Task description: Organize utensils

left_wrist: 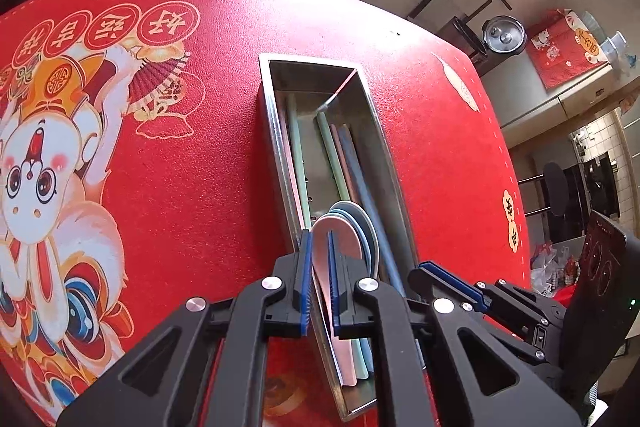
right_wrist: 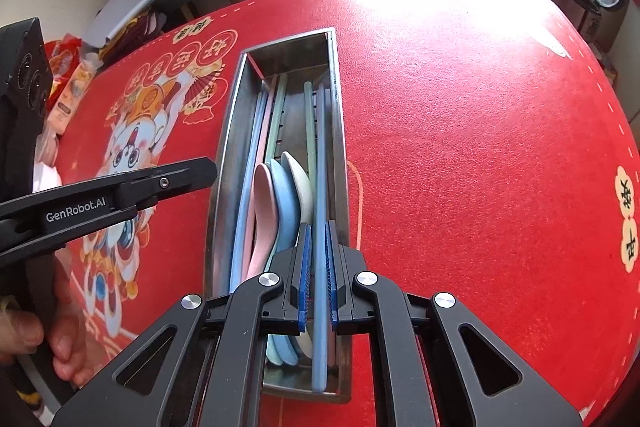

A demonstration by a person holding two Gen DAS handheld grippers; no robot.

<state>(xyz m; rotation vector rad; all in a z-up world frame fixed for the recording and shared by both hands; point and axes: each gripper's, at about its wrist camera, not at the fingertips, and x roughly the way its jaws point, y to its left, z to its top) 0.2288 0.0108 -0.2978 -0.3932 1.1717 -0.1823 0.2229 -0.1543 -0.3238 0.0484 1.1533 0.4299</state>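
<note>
While both tools hang over the long stainless-steel tray (right_wrist: 224, 147), the job in hand looks like setting the last two pieces down inside it, so the sound way, as I judge it, is to lower each piece until it rests on the stack below and only then let the pads part, keeping every handle lined up along the tray's length.

Starting at the left, the red embossed table cover (left_wrist: 192, 187) carries a printed cartoon lion dancer (left_wrist: 44, 179) and has a pebbled, leather-like grain. Next comes the tray, a narrow box with thin brushed walls, standing on that cover. Along its left wall lie slim blue, pink and green chopsticks (right_wrist: 260, 131), smooth and matte. Beside them nest the pink plastic spoon (right_wrist: 262, 215), the pale blue spoon (right_wrist: 285, 203) and the cream spoon (right_wrist: 300, 187), their shallow oval bowls overlapping like scales.

The left gripper (left_wrist: 320, 279) has its ribbed blue pads nearly together, clamped on the edge of the pink spoon, which is already down in the tray. Further right, the right gripper (right_wrist: 318, 275) is likewise closed on the flat blue chopstick (right_wrist: 320, 347), a long straight stick running along the tray's right wall with its near end at the tray's near lip. A person's hand (right_wrist: 44, 331) holds the left tool's grip.
</note>
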